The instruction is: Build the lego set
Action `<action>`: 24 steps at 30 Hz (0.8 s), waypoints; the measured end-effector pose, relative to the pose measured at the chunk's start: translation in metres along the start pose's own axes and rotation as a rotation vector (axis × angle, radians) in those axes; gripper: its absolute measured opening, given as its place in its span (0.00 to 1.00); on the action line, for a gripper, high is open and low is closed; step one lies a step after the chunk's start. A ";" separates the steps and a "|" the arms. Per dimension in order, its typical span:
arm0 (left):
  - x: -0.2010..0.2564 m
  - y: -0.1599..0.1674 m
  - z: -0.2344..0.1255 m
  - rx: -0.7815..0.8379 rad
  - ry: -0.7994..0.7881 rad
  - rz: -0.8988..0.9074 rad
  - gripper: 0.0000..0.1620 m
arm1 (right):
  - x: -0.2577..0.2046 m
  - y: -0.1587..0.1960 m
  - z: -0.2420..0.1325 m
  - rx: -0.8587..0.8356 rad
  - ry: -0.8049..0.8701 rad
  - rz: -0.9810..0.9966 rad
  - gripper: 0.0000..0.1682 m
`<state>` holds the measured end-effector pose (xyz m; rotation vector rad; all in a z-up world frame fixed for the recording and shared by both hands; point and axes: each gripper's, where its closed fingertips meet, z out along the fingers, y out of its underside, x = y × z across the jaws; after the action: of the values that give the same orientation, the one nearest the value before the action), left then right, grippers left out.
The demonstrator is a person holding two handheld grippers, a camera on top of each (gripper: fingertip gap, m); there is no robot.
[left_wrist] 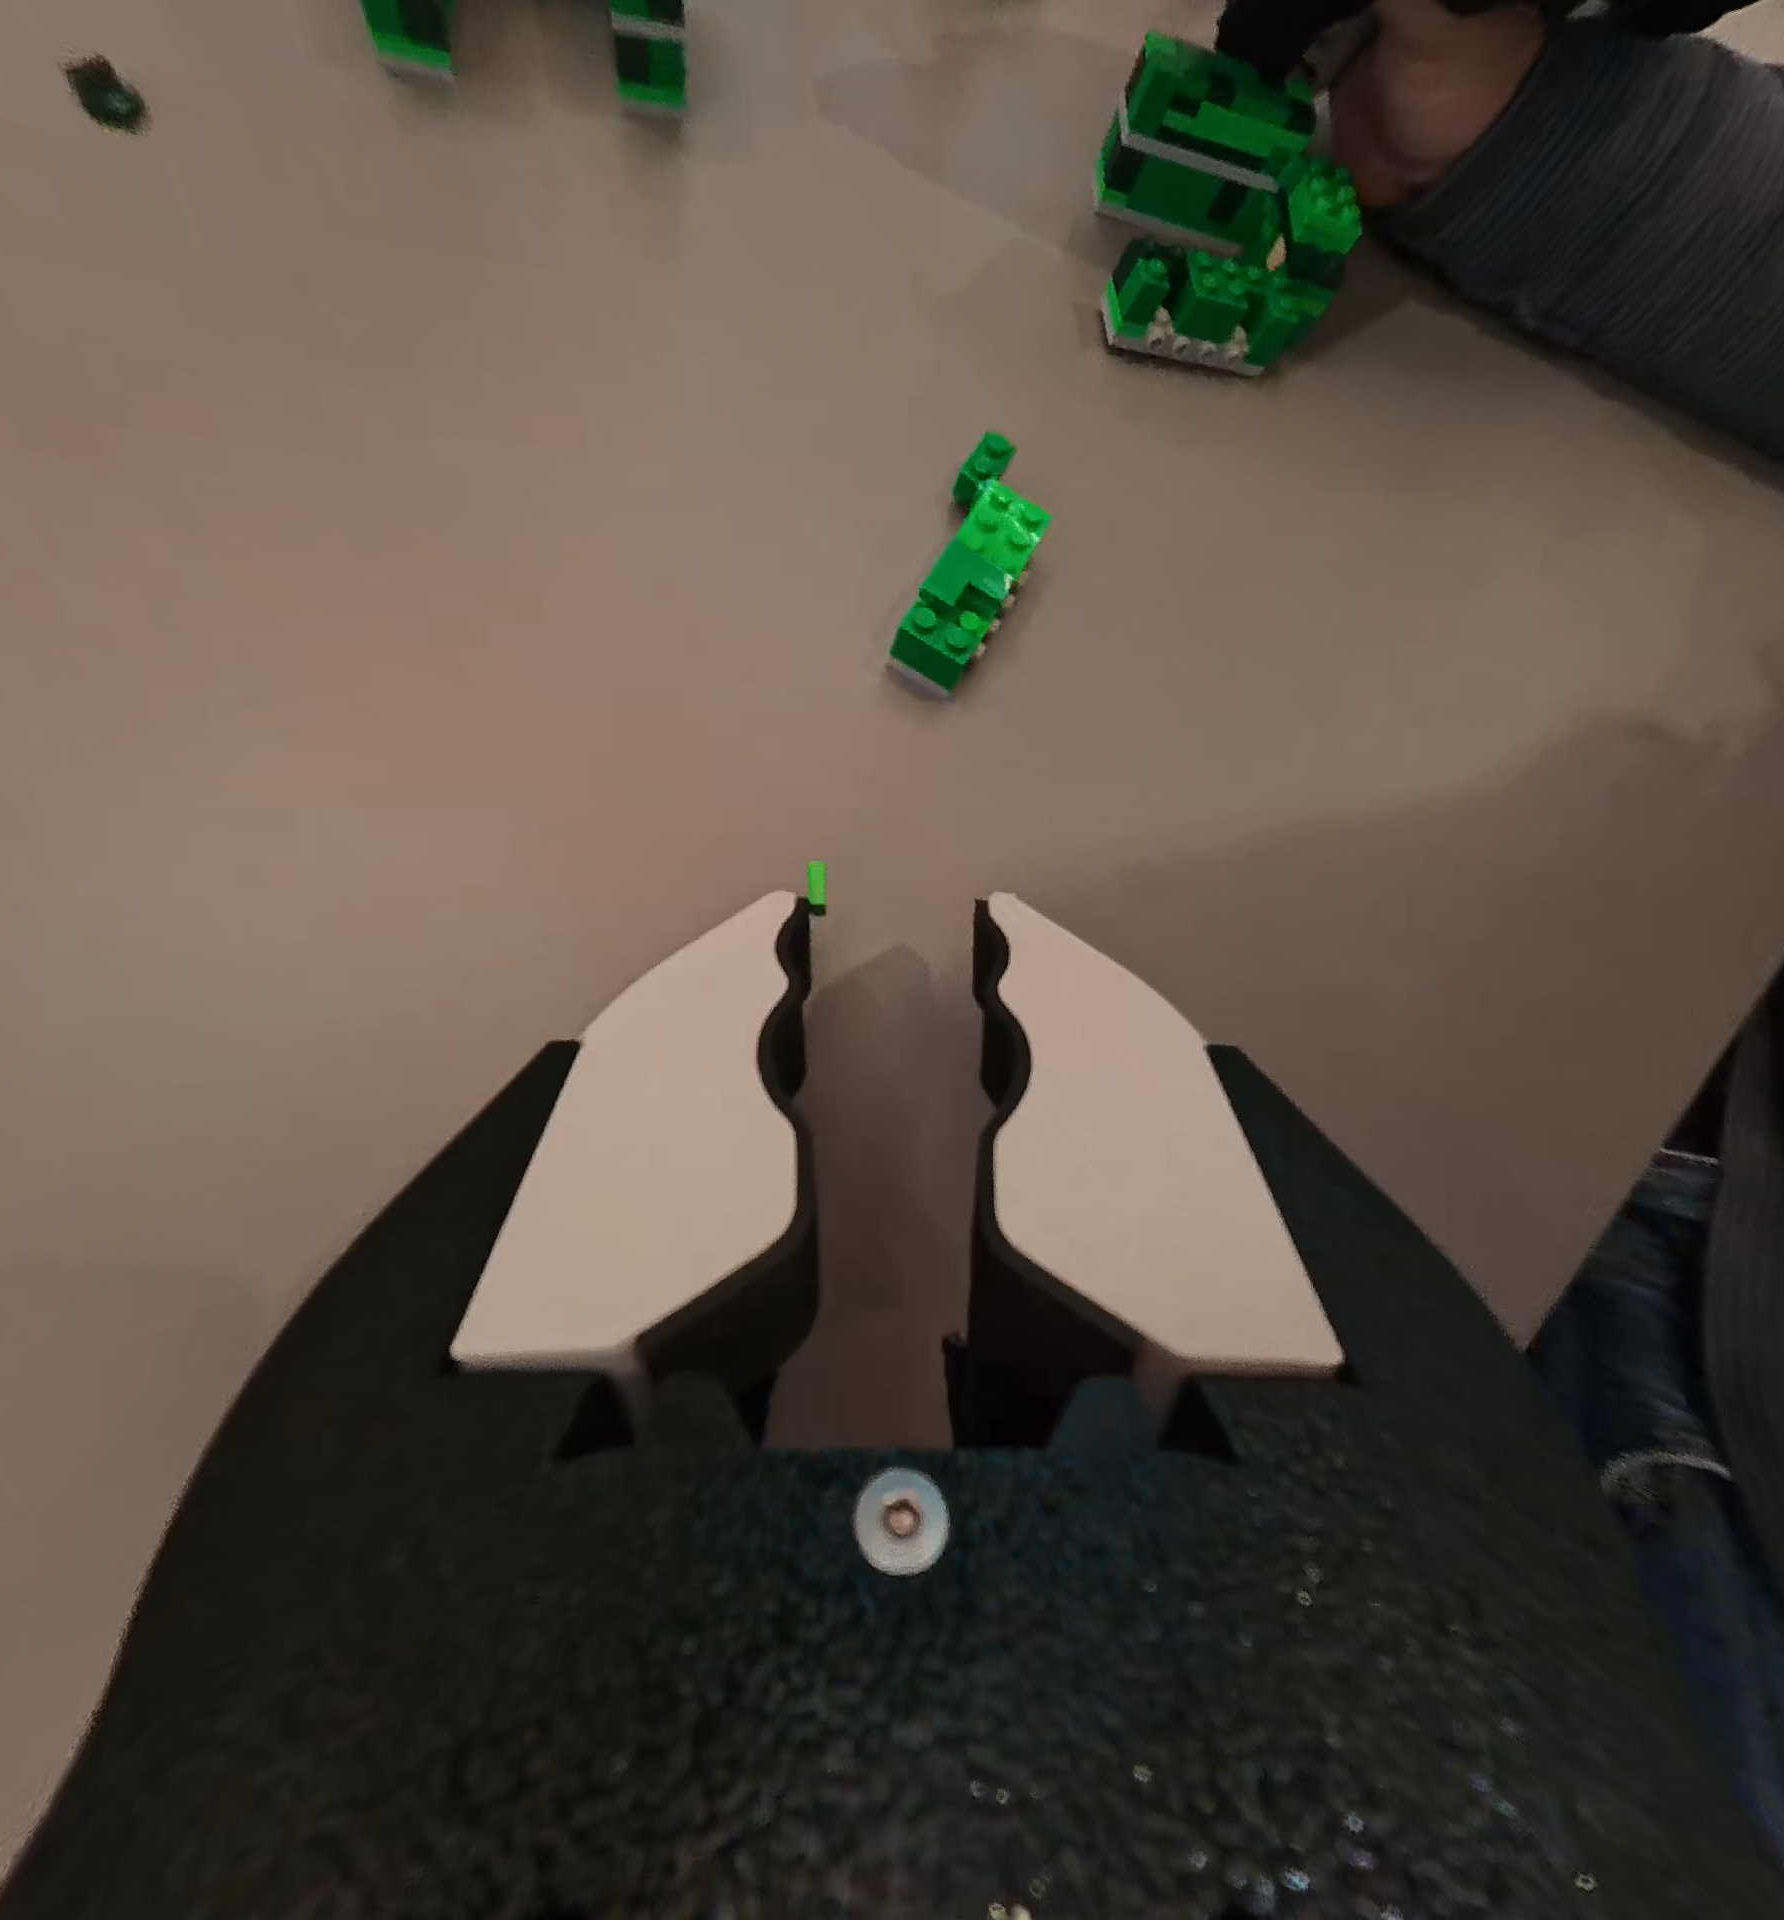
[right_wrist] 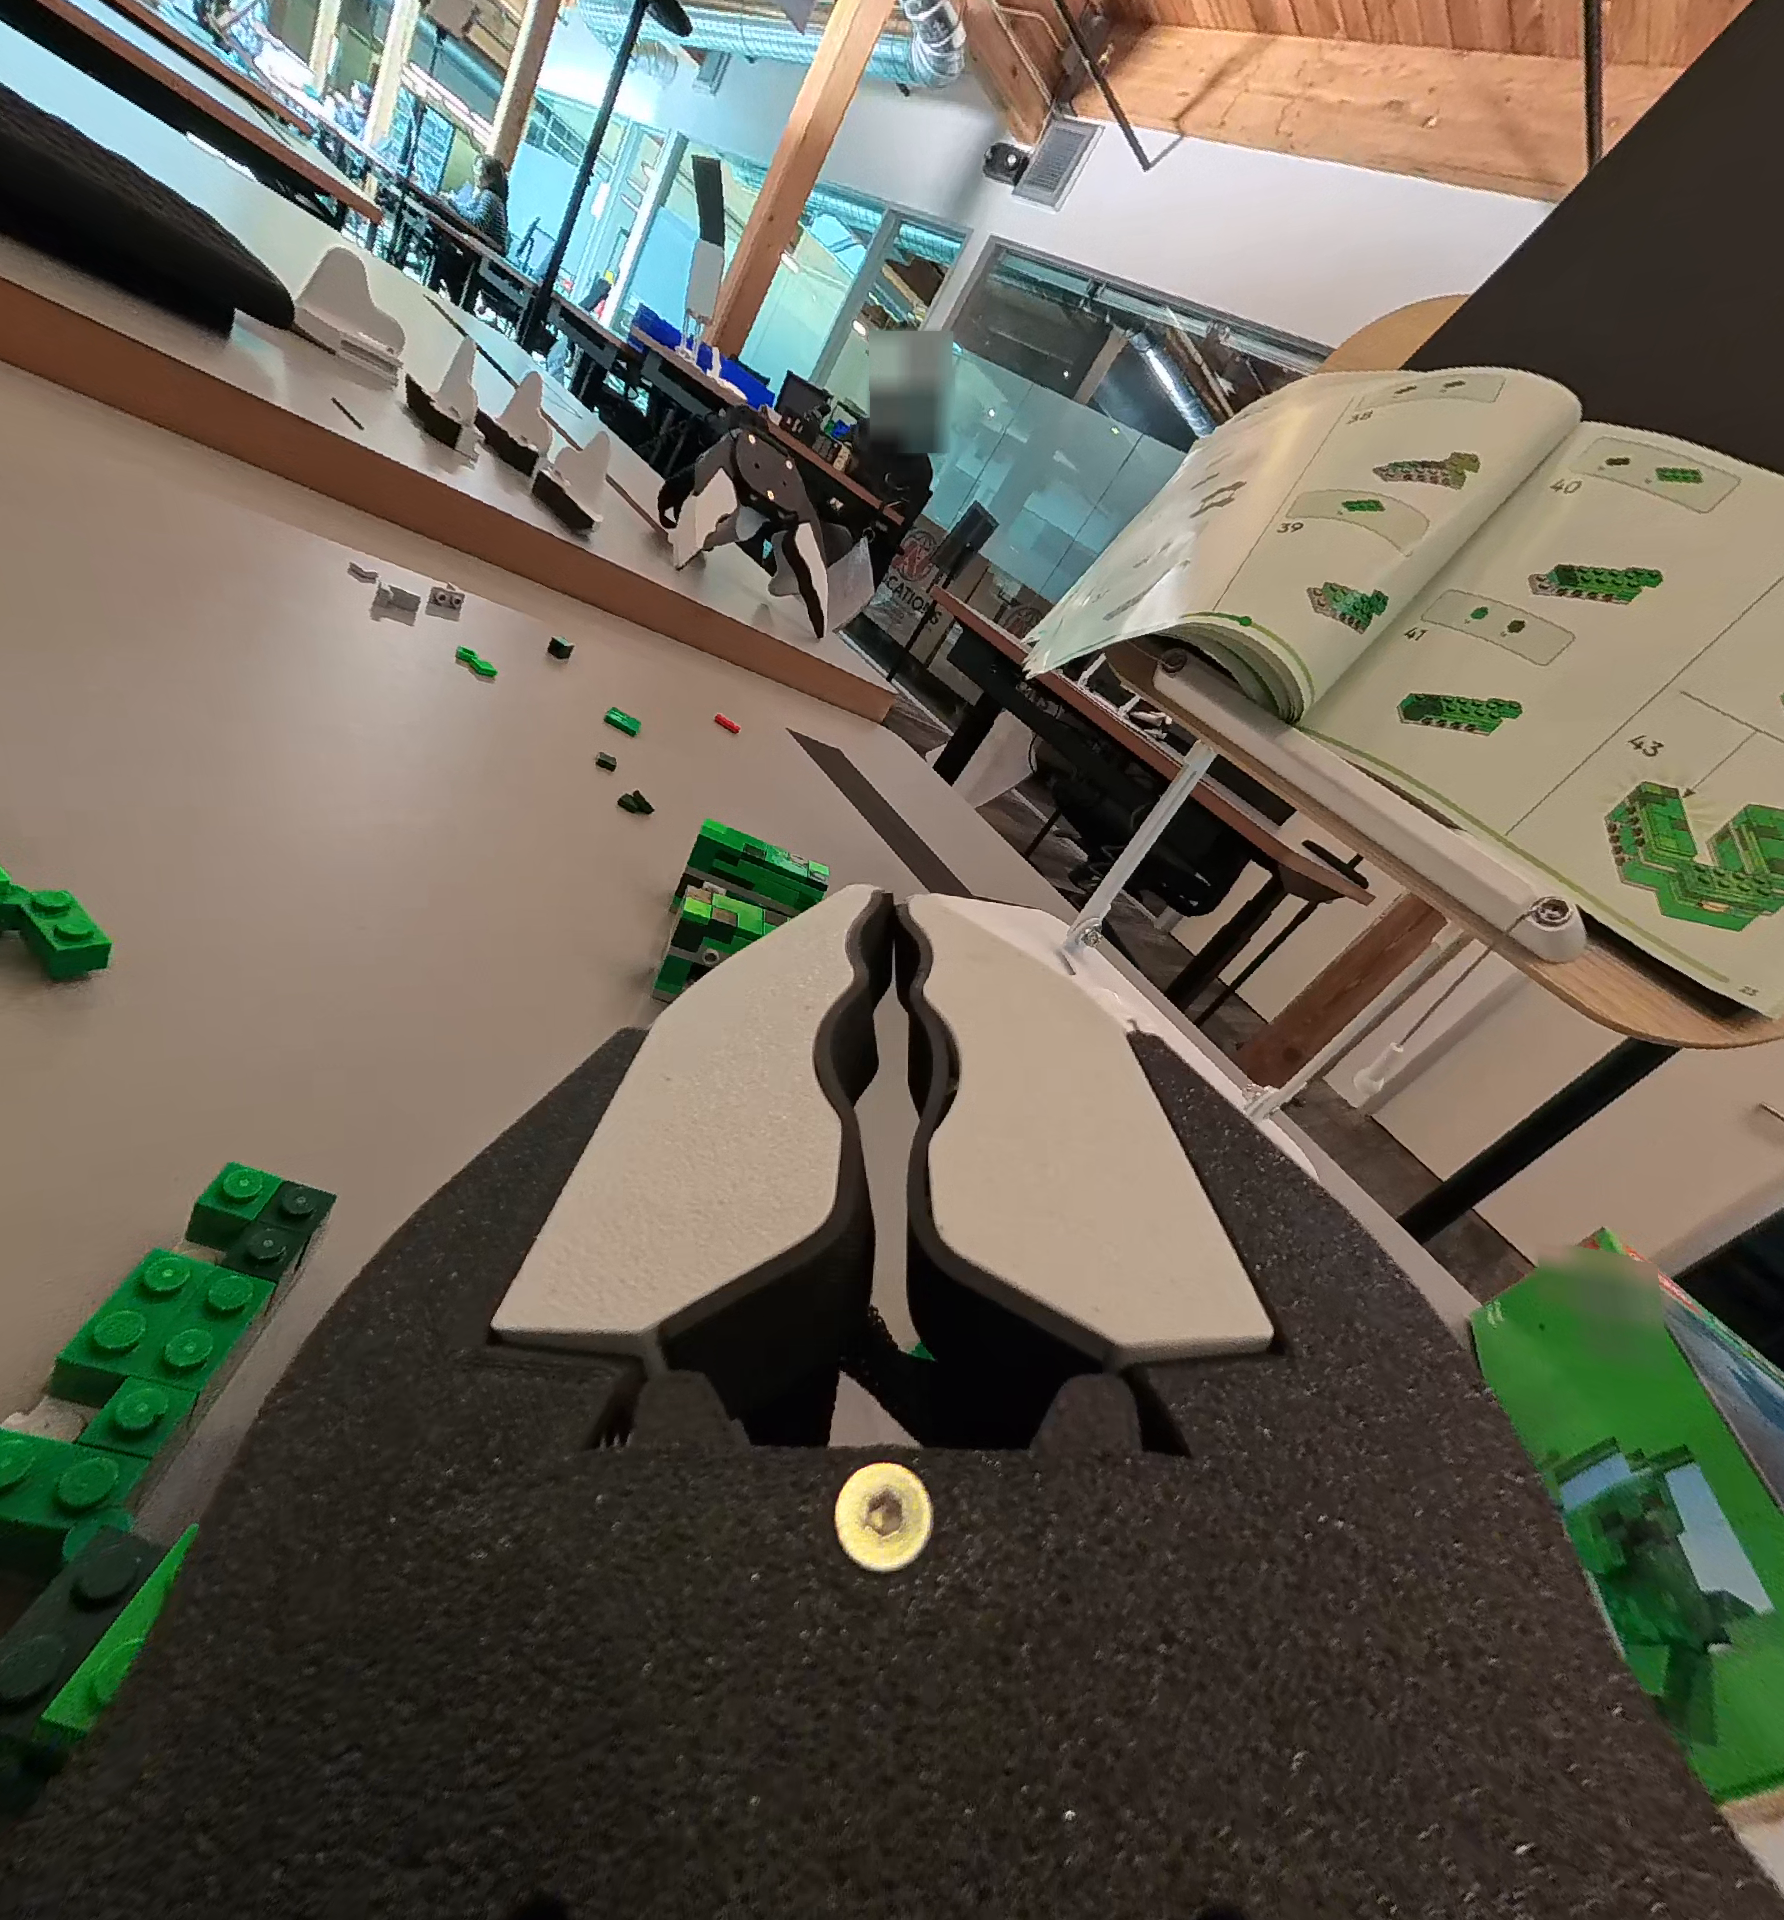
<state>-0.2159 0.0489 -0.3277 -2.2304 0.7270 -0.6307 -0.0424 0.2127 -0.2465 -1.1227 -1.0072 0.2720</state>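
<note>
We are holding our left gripper (left_wrist: 893, 914) spread and empty above the table (left_wrist: 348, 623), a small green assembly (left_wrist: 971, 577) lying at twelve o'clock, the larger green build (left_wrist: 1220, 208) at one o'clock. Our right gripper (right_wrist: 896, 914) is sitting pressed together, apparently empty.

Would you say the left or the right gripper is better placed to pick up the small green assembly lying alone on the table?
Probably left: the left gripper is open and points toward the small green assembly. The right gripper is nearly shut.
</note>
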 end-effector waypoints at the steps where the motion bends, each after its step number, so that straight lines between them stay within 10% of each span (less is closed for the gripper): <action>1: -0.002 -0.001 -0.001 0.008 -0.013 -0.001 0.18 | 0.000 0.000 0.000 0.000 -0.001 0.002 0.00; 14: -0.041 0.001 -0.002 0.037 -0.155 -0.133 0.27 | -0.001 0.001 0.001 -0.002 -0.005 0.005 0.00; 24: -0.033 0.001 0.002 0.008 -0.164 -0.002 0.09 | -0.002 0.002 0.001 -0.011 -0.009 0.001 0.00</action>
<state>-0.2394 0.0708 -0.3371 -2.2451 0.6384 -0.4442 -0.0437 0.2133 -0.2490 -1.1329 -1.0173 0.2728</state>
